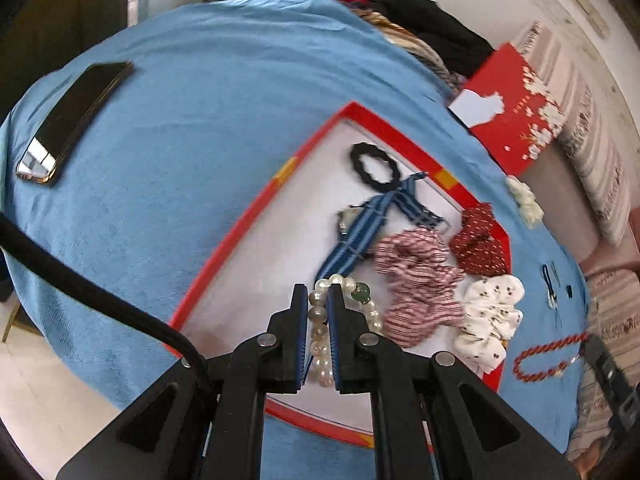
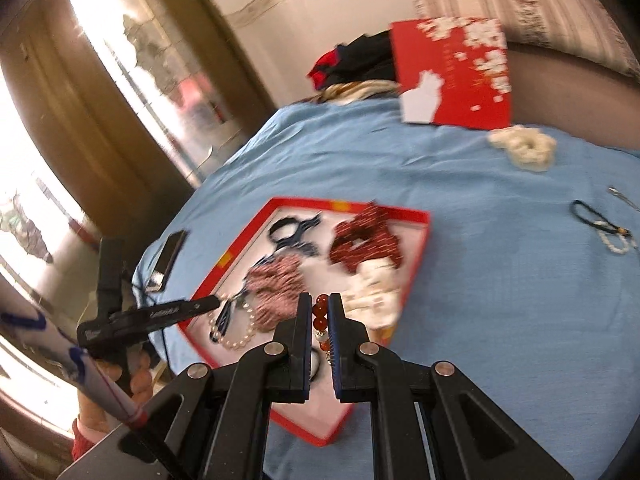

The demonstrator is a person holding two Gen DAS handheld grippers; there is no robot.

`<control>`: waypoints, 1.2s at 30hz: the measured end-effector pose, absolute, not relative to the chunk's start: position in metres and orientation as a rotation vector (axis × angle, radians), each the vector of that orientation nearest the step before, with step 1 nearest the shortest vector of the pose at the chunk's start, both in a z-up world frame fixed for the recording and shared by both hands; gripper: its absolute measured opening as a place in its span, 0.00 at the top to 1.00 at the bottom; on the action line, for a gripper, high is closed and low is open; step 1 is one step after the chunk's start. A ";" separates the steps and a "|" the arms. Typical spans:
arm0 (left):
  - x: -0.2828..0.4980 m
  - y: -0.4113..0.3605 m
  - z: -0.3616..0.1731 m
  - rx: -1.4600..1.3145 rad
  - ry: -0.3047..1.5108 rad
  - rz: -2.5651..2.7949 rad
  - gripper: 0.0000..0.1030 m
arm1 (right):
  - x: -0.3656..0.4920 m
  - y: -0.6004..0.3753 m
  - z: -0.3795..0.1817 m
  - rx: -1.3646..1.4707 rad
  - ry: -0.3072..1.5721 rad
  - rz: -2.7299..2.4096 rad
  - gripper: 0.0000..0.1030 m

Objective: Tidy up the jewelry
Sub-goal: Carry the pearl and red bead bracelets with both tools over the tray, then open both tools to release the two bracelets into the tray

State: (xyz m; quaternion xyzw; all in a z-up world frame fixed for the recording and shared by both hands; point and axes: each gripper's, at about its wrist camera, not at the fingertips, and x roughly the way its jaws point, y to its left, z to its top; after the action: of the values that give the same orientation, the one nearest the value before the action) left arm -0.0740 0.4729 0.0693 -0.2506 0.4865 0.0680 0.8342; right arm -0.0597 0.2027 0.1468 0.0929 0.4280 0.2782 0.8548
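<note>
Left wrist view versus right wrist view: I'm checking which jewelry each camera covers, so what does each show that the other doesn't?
Only the left wrist view shows the left gripper closed on the pearl bracelet from close up. Only the right wrist view shows the right gripper closed on a red bead bracelet from close up. Both show the red tray and the dark red scrunchie.

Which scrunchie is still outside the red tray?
The cream scrunchie, alone on the blue cloth near the red gift box. The striped pink, dark red and white patterned ones lie in the tray.
</note>
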 end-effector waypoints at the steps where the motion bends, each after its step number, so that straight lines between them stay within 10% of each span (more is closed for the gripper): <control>1: -0.075 0.476 0.068 -0.532 1.033 0.148 0.91 | -0.061 0.210 0.144 0.184 0.908 0.595 0.92; 36: -0.068 0.473 0.078 -0.628 0.913 0.085 0.86 | -0.006 0.308 0.070 0.027 1.115 0.624 0.83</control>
State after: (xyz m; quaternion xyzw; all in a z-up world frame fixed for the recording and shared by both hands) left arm -0.0677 0.4731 0.0785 -0.2980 0.4336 0.0403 0.8495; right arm -0.0058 0.3079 0.0702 0.0128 0.5204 0.2914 0.8026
